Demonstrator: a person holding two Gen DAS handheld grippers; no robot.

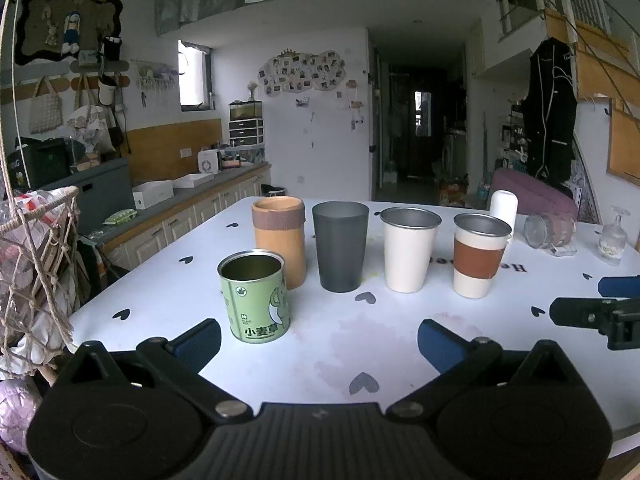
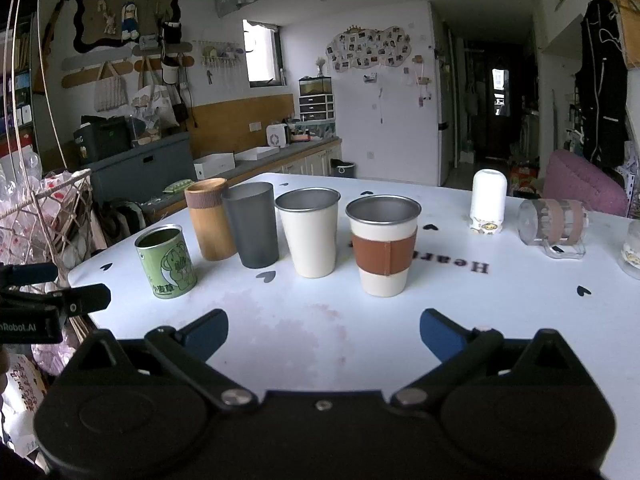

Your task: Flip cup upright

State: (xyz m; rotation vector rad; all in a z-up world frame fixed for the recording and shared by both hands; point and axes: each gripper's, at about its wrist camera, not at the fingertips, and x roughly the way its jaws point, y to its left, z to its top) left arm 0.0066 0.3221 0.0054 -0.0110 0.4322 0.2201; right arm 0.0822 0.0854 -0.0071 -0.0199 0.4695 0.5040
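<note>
A row of upright cups stands on the white table [image 1: 400,340]: a green tin [image 1: 256,298] [image 2: 166,262], a wooden cup [image 1: 280,240] [image 2: 210,220], a dark grey cup [image 1: 340,246] [image 2: 252,224], a white steel cup [image 1: 409,249] [image 2: 310,232] and a white cup with a brown sleeve [image 1: 480,256] [image 2: 383,246]. A white cup [image 2: 488,202] [image 1: 503,208] stands upside down at the back right. A clear glass mug with a brown band [image 2: 554,222] [image 1: 550,230] lies on its side. My left gripper [image 1: 320,340] and right gripper [image 2: 324,332] are open and empty, in front of the row.
A small glass bottle [image 1: 612,238] stands at the table's far right. A rope net basket [image 1: 36,248] hangs by the table's left edge. A counter with cabinets [image 1: 192,204] runs along the left wall. The right gripper shows at the left view's right edge [image 1: 592,312].
</note>
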